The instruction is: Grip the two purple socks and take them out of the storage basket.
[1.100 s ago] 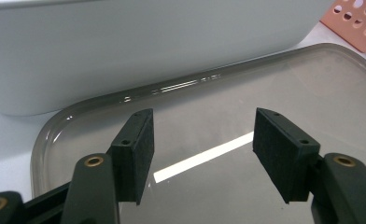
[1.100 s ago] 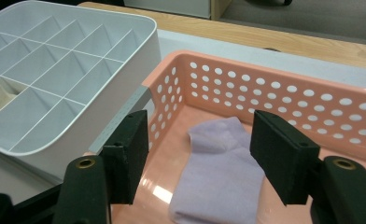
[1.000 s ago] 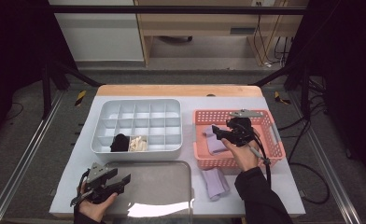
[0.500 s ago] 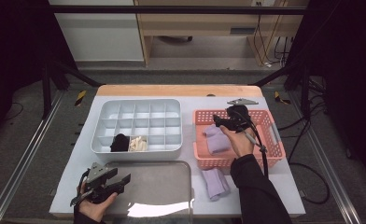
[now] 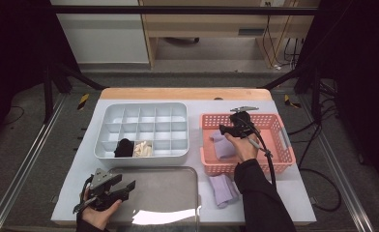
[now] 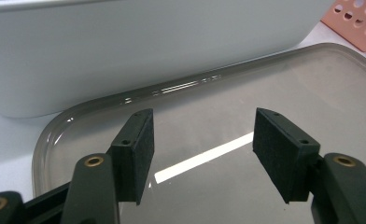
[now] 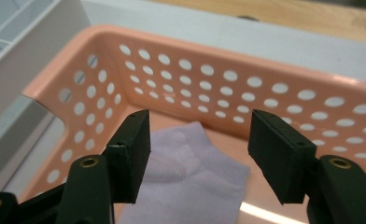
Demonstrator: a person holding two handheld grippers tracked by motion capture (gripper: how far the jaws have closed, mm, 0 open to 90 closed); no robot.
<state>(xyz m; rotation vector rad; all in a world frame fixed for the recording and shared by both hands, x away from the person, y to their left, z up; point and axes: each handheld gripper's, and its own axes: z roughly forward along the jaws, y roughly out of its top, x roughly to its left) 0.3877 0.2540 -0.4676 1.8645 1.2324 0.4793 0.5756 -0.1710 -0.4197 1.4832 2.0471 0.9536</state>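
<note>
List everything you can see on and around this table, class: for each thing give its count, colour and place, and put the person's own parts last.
Table: 1, white with a wooden far edge, centre.
Organiser: 1, white, many compartments, left half of table.
Black item: 1, in a front compartment of the organiser.
Cream item: 1, in the compartment beside the black one.
Tray: 1, grey and glossy, in front of the organiser.
Basket: 1, pink with holes, right half of table.
Socks: 2, lilac; one in the basket, one on the table in front of it.
Left gripper: black, open, over the tray's left end.
Right gripper: black, open, over the basket sock.
</note>
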